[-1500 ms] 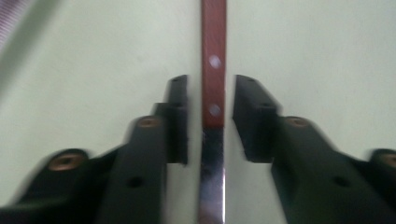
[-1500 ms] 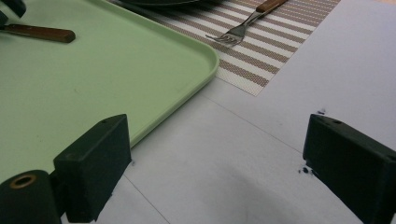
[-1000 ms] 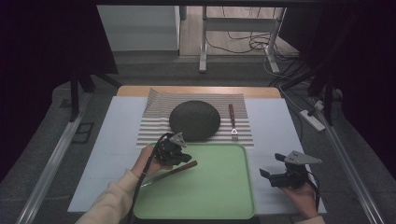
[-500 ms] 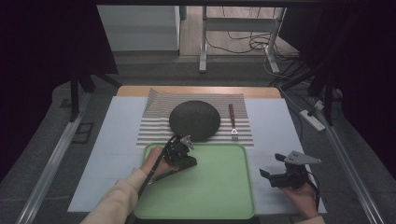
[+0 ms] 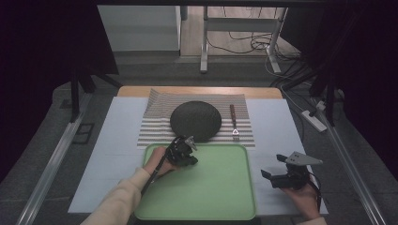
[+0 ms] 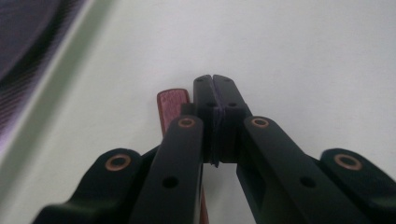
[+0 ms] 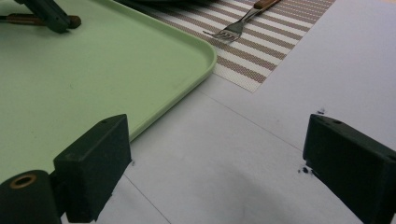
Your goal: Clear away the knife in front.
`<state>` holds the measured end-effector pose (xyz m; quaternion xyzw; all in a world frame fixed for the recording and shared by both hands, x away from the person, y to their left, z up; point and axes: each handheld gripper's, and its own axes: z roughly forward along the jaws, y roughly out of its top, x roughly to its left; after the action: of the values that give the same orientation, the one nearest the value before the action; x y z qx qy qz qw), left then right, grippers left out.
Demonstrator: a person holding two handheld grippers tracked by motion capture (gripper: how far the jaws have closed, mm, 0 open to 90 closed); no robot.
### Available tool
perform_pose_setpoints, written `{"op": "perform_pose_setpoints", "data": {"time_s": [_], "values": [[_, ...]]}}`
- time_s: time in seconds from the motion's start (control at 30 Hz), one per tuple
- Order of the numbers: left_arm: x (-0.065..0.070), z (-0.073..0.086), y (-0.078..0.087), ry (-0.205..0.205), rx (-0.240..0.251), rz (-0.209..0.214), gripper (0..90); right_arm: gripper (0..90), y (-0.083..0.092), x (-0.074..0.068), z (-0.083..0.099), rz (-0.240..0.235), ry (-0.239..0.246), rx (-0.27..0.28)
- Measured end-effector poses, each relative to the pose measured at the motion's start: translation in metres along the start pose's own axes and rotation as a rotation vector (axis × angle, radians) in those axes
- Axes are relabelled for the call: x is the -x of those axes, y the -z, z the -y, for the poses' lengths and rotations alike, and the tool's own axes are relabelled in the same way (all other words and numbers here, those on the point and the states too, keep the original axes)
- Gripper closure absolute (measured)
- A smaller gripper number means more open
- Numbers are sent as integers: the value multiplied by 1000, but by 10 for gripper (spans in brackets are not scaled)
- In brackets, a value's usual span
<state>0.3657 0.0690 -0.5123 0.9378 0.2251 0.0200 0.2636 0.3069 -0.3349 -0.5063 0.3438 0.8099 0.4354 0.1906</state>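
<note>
Jaws of my left gripper [image 6: 213, 95] were pressed together over the green tray [image 5: 220, 197]; my right gripper [image 7: 224, 158] gaped wide.

A dim lab-like recording room: white paper-covered table [image 5: 281, 122], bare metal desk legs [image 5: 204, 42], loose black cables [image 5: 244, 44] and a white power strip [image 5: 315, 120] on grey floor.

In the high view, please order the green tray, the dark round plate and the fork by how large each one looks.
1. green tray
2. dark round plate
3. fork

The tray lies nearer the camera, but the gaps look too plain to be reversed.
</note>
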Motion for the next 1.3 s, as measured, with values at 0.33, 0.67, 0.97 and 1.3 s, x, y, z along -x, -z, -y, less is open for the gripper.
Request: {"op": "perform_pose_setpoints", "data": {"time_s": [0.33, 0.67, 0.97, 1.3], "values": [[-28, 19, 12, 130, 31, -44, 889, 76, 0, -1, 0, 2, 4, -2], [-40, 41, 24, 209, 34, -89, 889, 76, 0, -1, 0, 1, 4, -2], [-43, 70, 38, 276, 23, -123, 889, 76, 0, -1, 0, -1, 4, -2], [-37, 96, 52, 348, 38, -166, 889, 77, -6, 2, -2, -15, 4, 7]]}}
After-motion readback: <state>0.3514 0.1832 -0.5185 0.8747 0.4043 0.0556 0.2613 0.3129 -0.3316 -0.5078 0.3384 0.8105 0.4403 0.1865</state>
